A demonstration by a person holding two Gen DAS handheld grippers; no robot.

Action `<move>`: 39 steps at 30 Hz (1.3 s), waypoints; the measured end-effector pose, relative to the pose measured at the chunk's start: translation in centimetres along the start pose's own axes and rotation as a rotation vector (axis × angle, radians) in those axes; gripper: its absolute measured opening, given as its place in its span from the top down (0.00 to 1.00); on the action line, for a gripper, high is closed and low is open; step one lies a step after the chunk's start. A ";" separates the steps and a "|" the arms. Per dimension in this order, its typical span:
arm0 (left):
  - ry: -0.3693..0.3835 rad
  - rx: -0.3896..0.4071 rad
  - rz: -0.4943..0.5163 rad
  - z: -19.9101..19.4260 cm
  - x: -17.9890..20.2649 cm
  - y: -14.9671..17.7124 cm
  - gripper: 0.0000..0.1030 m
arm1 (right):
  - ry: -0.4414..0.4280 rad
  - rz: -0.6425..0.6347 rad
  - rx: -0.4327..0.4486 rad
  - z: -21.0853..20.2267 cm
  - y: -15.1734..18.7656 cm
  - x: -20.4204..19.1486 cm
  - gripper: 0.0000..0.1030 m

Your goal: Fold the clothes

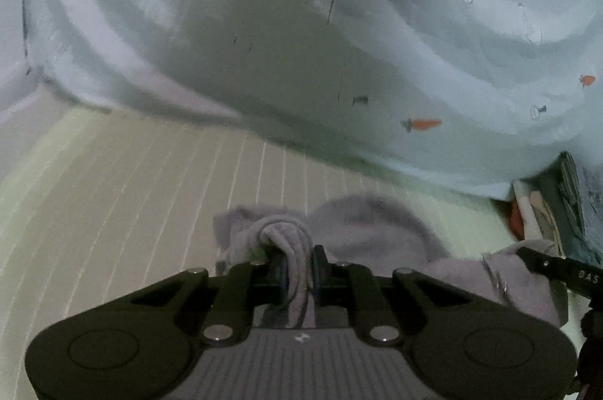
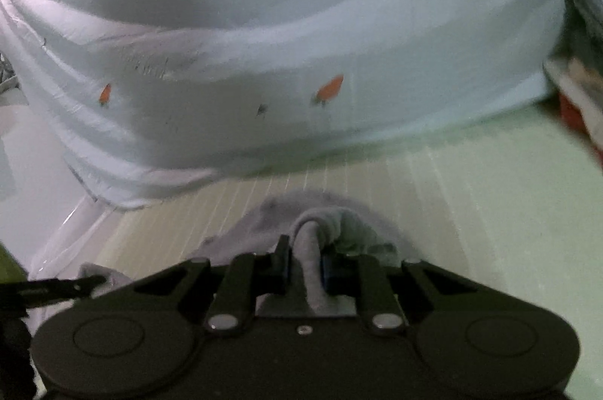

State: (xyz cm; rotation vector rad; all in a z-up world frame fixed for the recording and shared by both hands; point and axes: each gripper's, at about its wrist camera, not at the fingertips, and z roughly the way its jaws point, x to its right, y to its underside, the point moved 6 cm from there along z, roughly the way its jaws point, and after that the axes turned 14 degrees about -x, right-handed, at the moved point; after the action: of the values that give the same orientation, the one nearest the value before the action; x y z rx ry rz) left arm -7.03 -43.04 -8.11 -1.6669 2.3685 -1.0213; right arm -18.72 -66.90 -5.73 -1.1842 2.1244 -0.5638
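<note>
Obs. Your left gripper [image 1: 299,272] is pinched down on a bunched fold of the soft grey-lilac knit garment [image 1: 361,223]; the cloth fills the narrow gap between its blue-lined pads. Your right gripper [image 2: 305,266] has the same kind of hold on another bunched edge of the garment [image 2: 339,215], its jaws almost together with only fabric between them.

Position. The garment hangs just ahead of and below both grippers, over the pale green striped mattress cover [image 1: 124,181]. Its long axis appears to run from one gripper across to the other, so you hold one edge at two points. Neither hand is nearer; both already have it.

Judgement. The coming fold turns on that held edge staying taut and level between your hands, while the loose body trails toward the rumpled white sheet with orange carrot print [image 1: 377,42] beyond.

Views. The left view shows the right gripper's black finger at its right margin, with grey cloth spanning between, and stacked items by the far right edge. The right view shows more bare mattress on the right side.
</note>
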 end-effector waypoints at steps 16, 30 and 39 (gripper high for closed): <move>-0.031 -0.167 -0.148 7.5 -3.5 0.2 0.56 | 0.085 0.114 -0.182 9.1 -0.6 4.5 0.48; 0.084 -0.176 -0.219 8.1 -4.2 -2.1 0.92 | -0.149 0.232 -0.258 9.5 -0.9 4.5 0.93; -0.124 0.087 -0.215 7.1 -5.8 -9.4 0.23 | -0.076 0.334 0.041 10.3 -11.0 6.2 0.58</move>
State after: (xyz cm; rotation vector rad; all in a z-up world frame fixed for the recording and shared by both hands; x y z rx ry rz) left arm 5.93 -43.24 -10.24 -1.9239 2.0736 -1.0017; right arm -7.45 -78.43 -8.04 -0.7908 2.1713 -0.4020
